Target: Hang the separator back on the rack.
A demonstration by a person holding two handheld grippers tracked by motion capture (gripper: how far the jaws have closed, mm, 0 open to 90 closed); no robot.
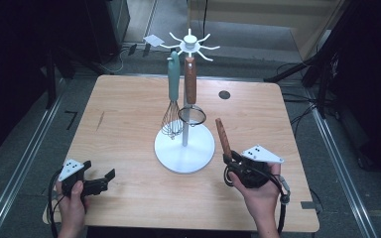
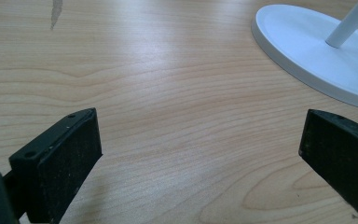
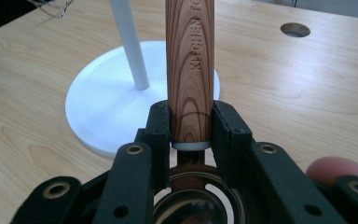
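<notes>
I see a reddish-brown, wood-grained handle [image 3: 189, 70] clamped between my right gripper's [image 3: 189, 122] black jaws, just right of the white stand [image 1: 184, 148]. On that stand hang a teal-handled whisk [image 1: 172, 94] and a brown-handled strainer [image 1: 191, 94]. The table [image 1: 129, 124] under the stand is pale wood grain.

I see a wood-grain utensil handle [image 3: 189, 70], a matt white stand base [image 3: 102, 112], and a smooth wood-look table [image 2: 168, 93].

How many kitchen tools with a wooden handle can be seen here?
2. One, a small strainer, hangs on the white rack beside the whisk. The other tool is held in the right gripper, handle pointing up.
</notes>
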